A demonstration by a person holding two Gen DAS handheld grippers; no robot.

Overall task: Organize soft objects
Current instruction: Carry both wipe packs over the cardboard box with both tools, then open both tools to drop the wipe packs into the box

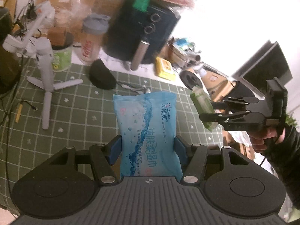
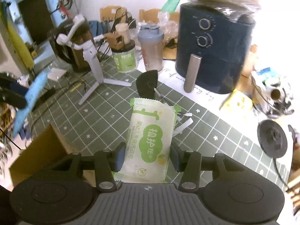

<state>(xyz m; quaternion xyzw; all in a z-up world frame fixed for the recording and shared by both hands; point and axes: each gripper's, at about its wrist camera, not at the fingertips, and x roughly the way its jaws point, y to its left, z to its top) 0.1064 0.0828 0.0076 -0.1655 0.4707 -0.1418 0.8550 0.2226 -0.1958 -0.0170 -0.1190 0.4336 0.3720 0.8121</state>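
My left gripper (image 1: 148,148) is shut on a blue wet-wipes pack (image 1: 148,129), held above the green checked tablecloth (image 1: 78,116). My right gripper (image 2: 147,156) is shut on a green-and-white soap pack (image 2: 150,138), also held above the cloth. The left wrist view shows the right gripper (image 1: 204,110) at the right with the green pack (image 1: 203,108) in it. The right wrist view shows the blue pack (image 2: 30,101) edge-on at the far left.
At the back stand a dark air fryer (image 2: 215,50), a shaker bottle (image 2: 151,50), a green-labelled jar (image 2: 125,58) and a white gimbal tripod (image 1: 45,69). A black round pouch (image 2: 147,84), a yellow packet (image 1: 165,68) and loose cables (image 1: 11,101) lie on the cloth. A brown cardboard box (image 2: 39,150) is below the table edge.
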